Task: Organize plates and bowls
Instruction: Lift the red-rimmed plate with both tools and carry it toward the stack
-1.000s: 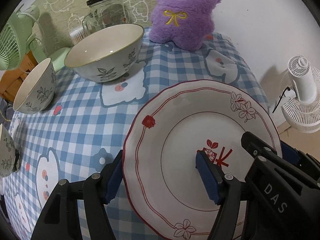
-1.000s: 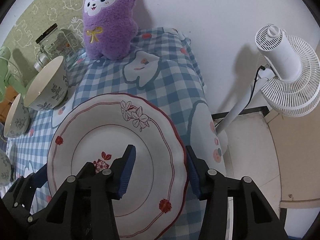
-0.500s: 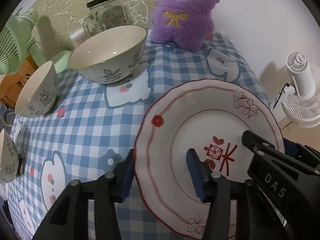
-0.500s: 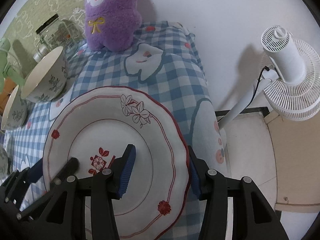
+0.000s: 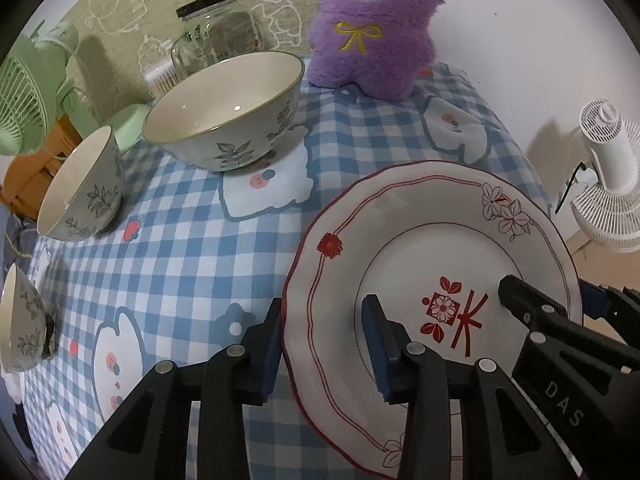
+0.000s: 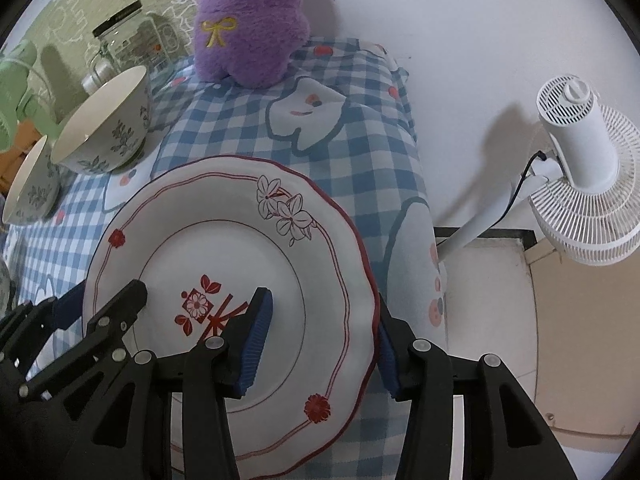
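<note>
A white plate with red trim and a red flower mark (image 5: 424, 240) (image 6: 224, 240) is held over the blue checked tablecloth. My left gripper (image 5: 324, 340) straddles its left rim, one finger under and one on top. My right gripper (image 6: 320, 328) straddles its right rim the same way. Both are shut on the plate. A large leaf-pattern bowl (image 5: 228, 112) (image 6: 104, 120) stands at the back. A smaller bowl (image 5: 80, 192) (image 6: 32, 188) leans left of it. A third bowl (image 5: 20, 320) shows at the far left edge.
A purple plush toy (image 5: 372, 28) (image 6: 252, 20) sits at the table's back edge. A glass jar (image 5: 216, 28) (image 6: 132, 40) stands behind the large bowl. A green fan (image 5: 24, 96) is at the left. A white fan (image 6: 580, 172) stands on the floor off the table's right edge.
The plate has shifted right and slightly forward with both grippers. The left gripper's fingers have closed in on its rim.
</note>
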`<action>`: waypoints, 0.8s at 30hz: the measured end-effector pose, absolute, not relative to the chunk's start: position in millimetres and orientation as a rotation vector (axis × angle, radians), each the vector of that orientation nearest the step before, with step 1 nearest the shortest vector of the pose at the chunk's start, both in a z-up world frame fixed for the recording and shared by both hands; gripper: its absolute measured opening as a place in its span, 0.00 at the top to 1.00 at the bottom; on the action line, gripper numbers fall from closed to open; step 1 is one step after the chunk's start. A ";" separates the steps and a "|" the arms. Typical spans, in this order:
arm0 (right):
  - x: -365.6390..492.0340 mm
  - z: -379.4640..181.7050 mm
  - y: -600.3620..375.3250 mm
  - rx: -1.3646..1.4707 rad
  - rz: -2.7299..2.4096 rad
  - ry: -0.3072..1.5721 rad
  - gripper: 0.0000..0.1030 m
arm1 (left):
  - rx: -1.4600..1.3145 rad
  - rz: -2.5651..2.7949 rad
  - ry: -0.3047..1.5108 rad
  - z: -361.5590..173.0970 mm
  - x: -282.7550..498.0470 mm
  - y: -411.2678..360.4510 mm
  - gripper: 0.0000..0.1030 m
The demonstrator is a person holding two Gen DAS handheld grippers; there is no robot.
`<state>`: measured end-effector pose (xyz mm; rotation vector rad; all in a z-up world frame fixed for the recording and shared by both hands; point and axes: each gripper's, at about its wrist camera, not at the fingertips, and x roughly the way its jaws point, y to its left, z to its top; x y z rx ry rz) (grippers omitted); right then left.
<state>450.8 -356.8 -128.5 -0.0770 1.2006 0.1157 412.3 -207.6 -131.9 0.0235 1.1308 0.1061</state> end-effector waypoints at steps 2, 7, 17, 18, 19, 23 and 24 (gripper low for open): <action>450.0 -127.5 -357.2 -0.076 0.115 1.203 0.53 | 0.026 0.100 1.130 -130.9 411.4 -207.3 0.63; 446.3 -124.6 -356.1 -0.073 0.104 1.203 0.54 | 0.043 0.090 1.122 -128.1 407.4 -207.6 0.63; 439.0 -119.9 -345.0 -0.075 0.120 1.205 0.55 | 0.049 0.095 1.119 -122.8 397.5 -197.7 0.64; 437.5 -119.9 -343.5 -0.075 0.122 1.208 0.55 | 0.052 0.095 1.120 -122.3 396.2 -196.2 0.64; 436.1 -119.9 -342.6 -0.075 0.123 1.209 0.55 | 0.055 0.097 1.121 -122.1 394.7 -194.9 0.64; 430.7 -118.7 -336.8 -0.081 0.130 1.216 0.55 | 0.056 0.099 1.128 -122.4 390.2 -189.5 0.64; 429.8 -118.1 -335.8 -0.083 0.132 1.216 0.55 | 0.056 0.099 1.130 -121.9 388.0 -187.9 0.64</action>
